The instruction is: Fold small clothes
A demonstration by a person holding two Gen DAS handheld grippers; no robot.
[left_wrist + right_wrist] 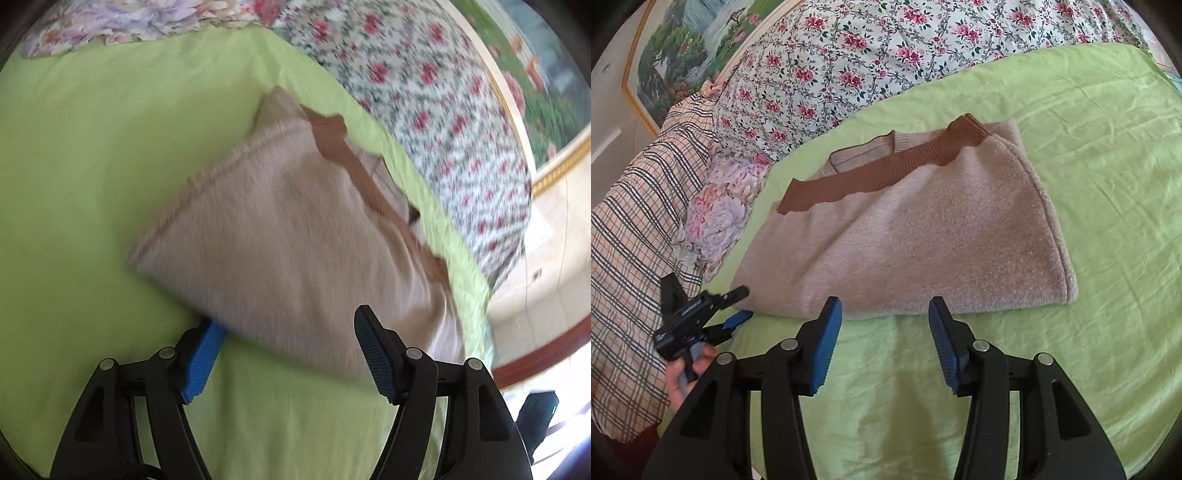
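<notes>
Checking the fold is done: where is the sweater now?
In the right wrist view the sweater lies folded mid-frame on the green sheet, beside the floral quilt.

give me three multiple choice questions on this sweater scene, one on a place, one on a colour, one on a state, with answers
1. Where does the folded sweater lie?
A. on the green sheet
B. on the checked cloth
C. on the floor

2. What colour is the sweater's ribbed band?
A. blue
B. brown
C. white

3. How is the right gripper?
A. shut on the sweater
B. shut on the sheet
C. open, holding nothing

Answers:
1. A, green sheet shows all round the sweater.
2. B, the band is brown against the beige knit.
3. C, its pads stand apart above bare sheet, short of the sweater's near edge.
</notes>
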